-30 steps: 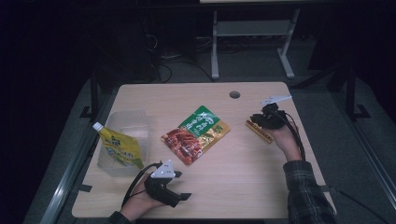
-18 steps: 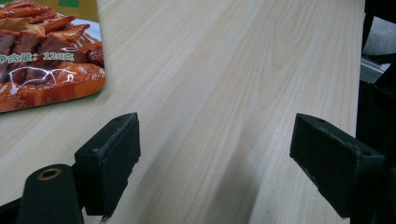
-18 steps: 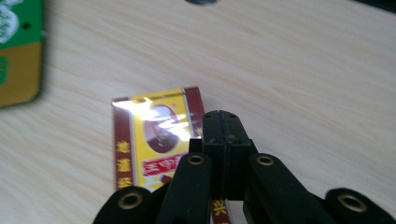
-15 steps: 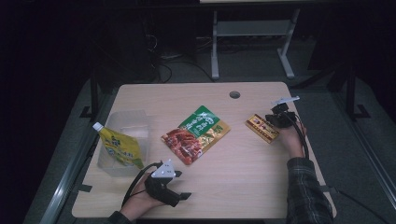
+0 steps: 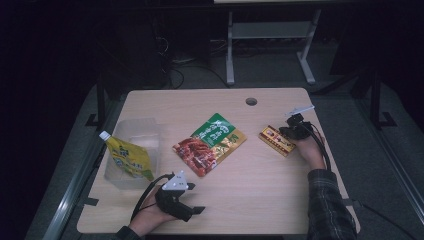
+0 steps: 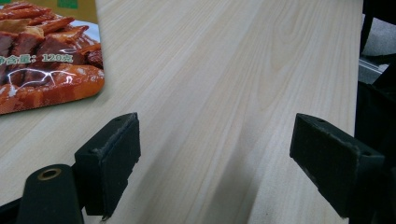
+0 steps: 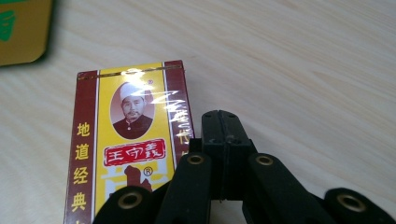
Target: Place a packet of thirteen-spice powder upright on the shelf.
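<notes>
On the table [image 5: 260, 200], the big food bag [image 5: 210, 144] lies in the middle. The small box [image 5: 277, 140] lies to its right, by my right gripper [image 5: 289, 132]. The pouch [image 5: 127, 158] sits in the tub [image 5: 134, 131] at the left. My left gripper [image 5: 196, 211] is near the front edge.

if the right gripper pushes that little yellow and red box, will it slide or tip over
The small box lies flat on the smooth wooden table, so it would probably slide rather than tip. Its glossy wrap shows glare, so it may be slippery. The shut right gripper sits toward one edge, so a push there might spin it.
</notes>
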